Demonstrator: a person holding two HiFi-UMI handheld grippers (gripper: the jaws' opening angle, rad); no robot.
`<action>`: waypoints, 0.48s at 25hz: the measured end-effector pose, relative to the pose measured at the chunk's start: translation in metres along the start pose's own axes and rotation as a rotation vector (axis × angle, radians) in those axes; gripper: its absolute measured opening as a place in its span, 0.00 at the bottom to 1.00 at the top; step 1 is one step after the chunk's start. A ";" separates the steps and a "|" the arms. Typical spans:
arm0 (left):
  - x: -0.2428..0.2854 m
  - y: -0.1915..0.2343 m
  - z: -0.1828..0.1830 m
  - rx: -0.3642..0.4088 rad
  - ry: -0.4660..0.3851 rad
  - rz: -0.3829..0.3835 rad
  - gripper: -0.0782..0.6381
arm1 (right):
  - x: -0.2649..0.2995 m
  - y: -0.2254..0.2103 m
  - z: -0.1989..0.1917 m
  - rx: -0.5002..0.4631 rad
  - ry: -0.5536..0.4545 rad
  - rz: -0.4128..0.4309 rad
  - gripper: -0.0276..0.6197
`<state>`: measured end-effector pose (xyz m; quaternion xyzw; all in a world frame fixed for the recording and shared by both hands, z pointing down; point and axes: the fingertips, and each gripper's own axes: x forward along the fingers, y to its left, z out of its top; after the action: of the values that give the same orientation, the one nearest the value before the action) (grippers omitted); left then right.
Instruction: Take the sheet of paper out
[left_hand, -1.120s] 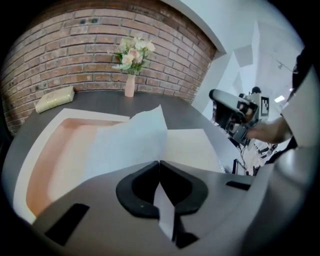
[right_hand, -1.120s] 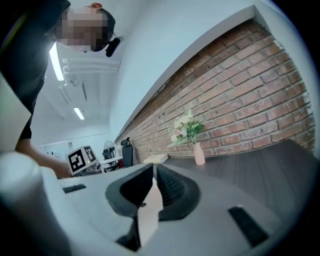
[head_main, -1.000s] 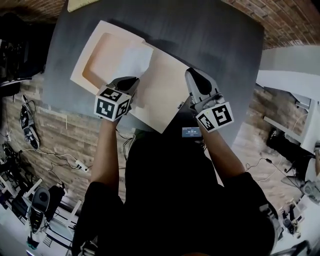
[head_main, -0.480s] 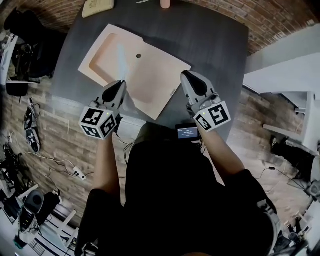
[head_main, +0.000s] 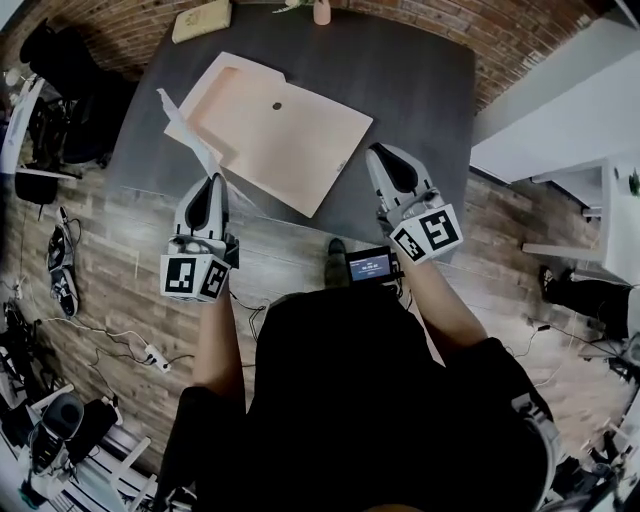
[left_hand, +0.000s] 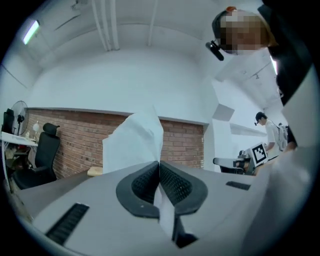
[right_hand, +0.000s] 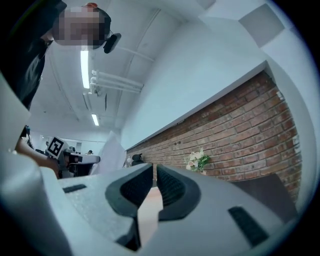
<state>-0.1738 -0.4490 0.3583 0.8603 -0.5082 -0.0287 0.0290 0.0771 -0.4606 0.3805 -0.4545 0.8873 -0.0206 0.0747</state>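
A tan envelope (head_main: 280, 140) lies on the dark table (head_main: 420, 90). My left gripper (head_main: 212, 180) hangs off the table's near left edge, shut on a white sheet of paper (head_main: 190, 135). The sheet stands edge-up beside the envelope's left end. In the left gripper view the sheet (left_hand: 135, 140) rises from between the closed pads of the left gripper (left_hand: 159, 165). My right gripper (head_main: 378, 155) is at the envelope's right edge. Its jaws (right_hand: 154, 172) stand nearly together with a tan strip of the envelope (right_hand: 147, 210) between them.
A tan pad (head_main: 200, 20) and a pink object (head_main: 322, 12) sit at the table's far edge. A small device with a lit screen (head_main: 370, 265) is by the person's chest. Chairs and cables crowd the floor on the left; a white desk (head_main: 610, 190) stands at the right.
My left gripper has drawn back off the table and risen with the sheet, which has come out of the envelope and stands upright. My right gripper has drawn back to the envelope's right edge.
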 end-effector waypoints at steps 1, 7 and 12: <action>-0.013 -0.003 0.003 0.002 -0.025 0.007 0.10 | -0.008 0.010 0.001 -0.007 0.002 0.000 0.08; -0.104 -0.020 0.003 0.008 -0.117 0.051 0.10 | -0.063 0.082 -0.006 -0.028 0.035 0.004 0.08; -0.178 -0.032 -0.013 0.027 -0.126 0.075 0.10 | -0.108 0.139 -0.022 -0.032 0.062 0.003 0.08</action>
<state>-0.2305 -0.2773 0.3725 0.8375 -0.5411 -0.0750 -0.0139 0.0239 -0.2922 0.4000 -0.4536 0.8901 -0.0204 0.0398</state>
